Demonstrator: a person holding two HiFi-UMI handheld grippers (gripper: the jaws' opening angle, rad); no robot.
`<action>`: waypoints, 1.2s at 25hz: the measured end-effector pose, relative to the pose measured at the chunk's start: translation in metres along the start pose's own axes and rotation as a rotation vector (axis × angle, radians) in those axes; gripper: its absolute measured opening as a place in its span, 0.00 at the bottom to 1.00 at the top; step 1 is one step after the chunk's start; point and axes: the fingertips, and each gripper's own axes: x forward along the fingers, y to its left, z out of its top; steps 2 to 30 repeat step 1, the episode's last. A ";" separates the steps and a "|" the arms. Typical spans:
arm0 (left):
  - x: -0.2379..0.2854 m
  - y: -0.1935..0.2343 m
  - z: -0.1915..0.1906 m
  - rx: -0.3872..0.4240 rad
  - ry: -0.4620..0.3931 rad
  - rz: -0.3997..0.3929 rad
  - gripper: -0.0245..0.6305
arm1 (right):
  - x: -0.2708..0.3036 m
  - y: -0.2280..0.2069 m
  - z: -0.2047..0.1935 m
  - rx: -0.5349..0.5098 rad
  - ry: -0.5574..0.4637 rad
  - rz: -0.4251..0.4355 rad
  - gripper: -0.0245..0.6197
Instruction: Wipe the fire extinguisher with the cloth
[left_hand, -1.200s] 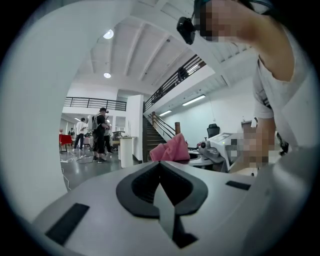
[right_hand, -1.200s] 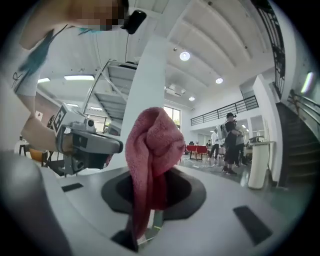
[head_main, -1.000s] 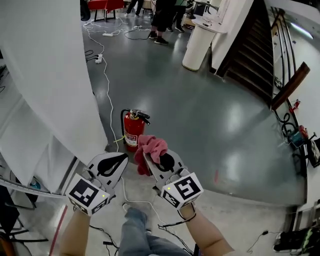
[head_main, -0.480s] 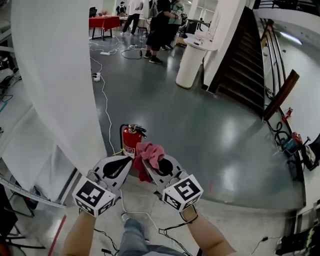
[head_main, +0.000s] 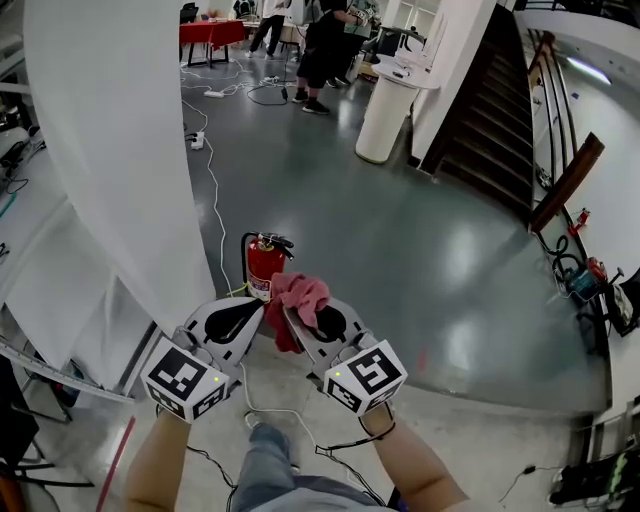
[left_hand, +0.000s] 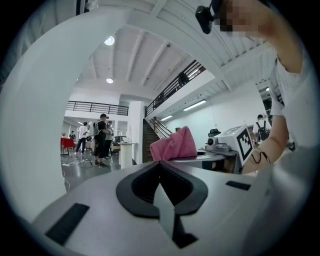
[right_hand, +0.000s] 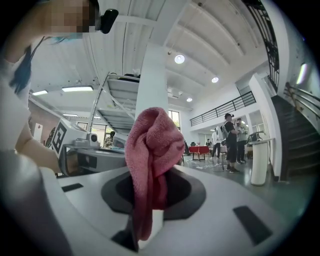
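Note:
A red fire extinguisher (head_main: 262, 264) with a black handle and hose stands upright on the grey floor beside a white column (head_main: 120, 150). My right gripper (head_main: 292, 318) is shut on a pink cloth (head_main: 297, 296), which bunches above its jaws just right of the extinguisher's base. In the right gripper view the cloth (right_hand: 150, 150) hangs from the closed jaws. My left gripper (head_main: 256, 312) is shut with nothing in it, close beside the right one, below the extinguisher. The left gripper view shows the cloth (left_hand: 174, 145) to its right; the extinguisher is not in either gripper view.
A white cable (head_main: 212, 190) runs across the floor past the extinguisher. A round white pillar base (head_main: 384, 112) and a dark staircase (head_main: 495, 90) stand farther back. People stand near a red table (head_main: 212, 32) at the far end. Cables and tools (head_main: 590, 275) lie at the right.
The view has shifted slightly, so the extinguisher and both grippers sit a little higher in the picture. Both grippers stay side by side, the right one still holding the cloth.

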 end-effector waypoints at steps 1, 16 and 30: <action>-0.002 0.004 -0.001 -0.001 -0.006 0.000 0.05 | 0.005 0.003 -0.001 -0.007 -0.001 0.002 0.18; -0.002 0.004 -0.001 -0.001 -0.006 0.000 0.05 | 0.005 0.003 -0.001 -0.007 -0.001 0.002 0.18; -0.002 0.004 -0.001 -0.001 -0.006 0.000 0.05 | 0.005 0.003 -0.001 -0.007 -0.001 0.002 0.18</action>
